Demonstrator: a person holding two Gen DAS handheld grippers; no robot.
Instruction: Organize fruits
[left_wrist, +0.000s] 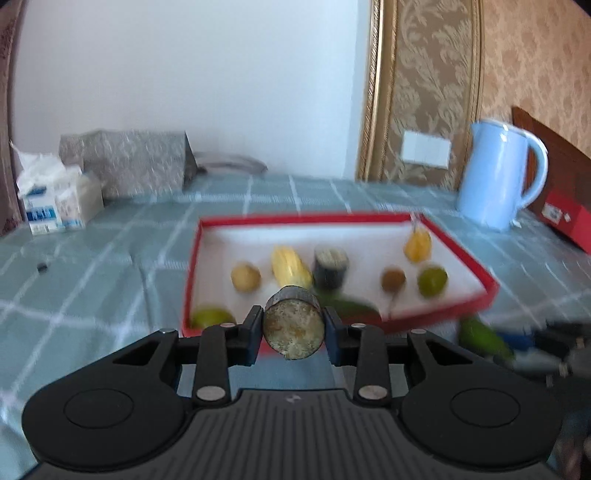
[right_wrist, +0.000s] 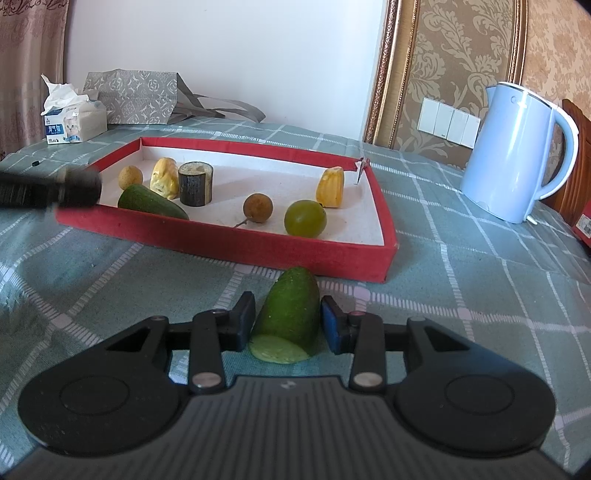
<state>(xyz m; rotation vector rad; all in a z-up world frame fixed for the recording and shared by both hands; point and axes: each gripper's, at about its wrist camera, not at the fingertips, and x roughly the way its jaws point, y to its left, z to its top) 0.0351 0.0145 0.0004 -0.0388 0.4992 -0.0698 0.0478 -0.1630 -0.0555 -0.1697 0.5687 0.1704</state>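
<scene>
My left gripper (left_wrist: 293, 325) is shut on a short dark-skinned cane piece (left_wrist: 293, 328) whose pale cut end faces the camera, held above the near edge of the red tray (left_wrist: 295, 218). The white tray floor carries several fruits, among them a second cane piece (left_wrist: 330, 267), yellow chunks (left_wrist: 290, 267) and a green round fruit (left_wrist: 432, 280). In the right wrist view my right gripper (right_wrist: 288, 323) is shut on a green cucumber piece (right_wrist: 291, 310), low over the checked cloth just in front of the tray (right_wrist: 221, 243). Another cucumber piece (right_wrist: 151, 203) lies inside.
A light blue kettle (right_wrist: 517, 155) stands right of the tray, with a red box (left_wrist: 565, 218) beyond it. A tissue box (right_wrist: 74, 125) and a grey patterned bag (right_wrist: 133, 96) sit at the back left by the wall. The left gripper shows blurred at the left (right_wrist: 48, 190).
</scene>
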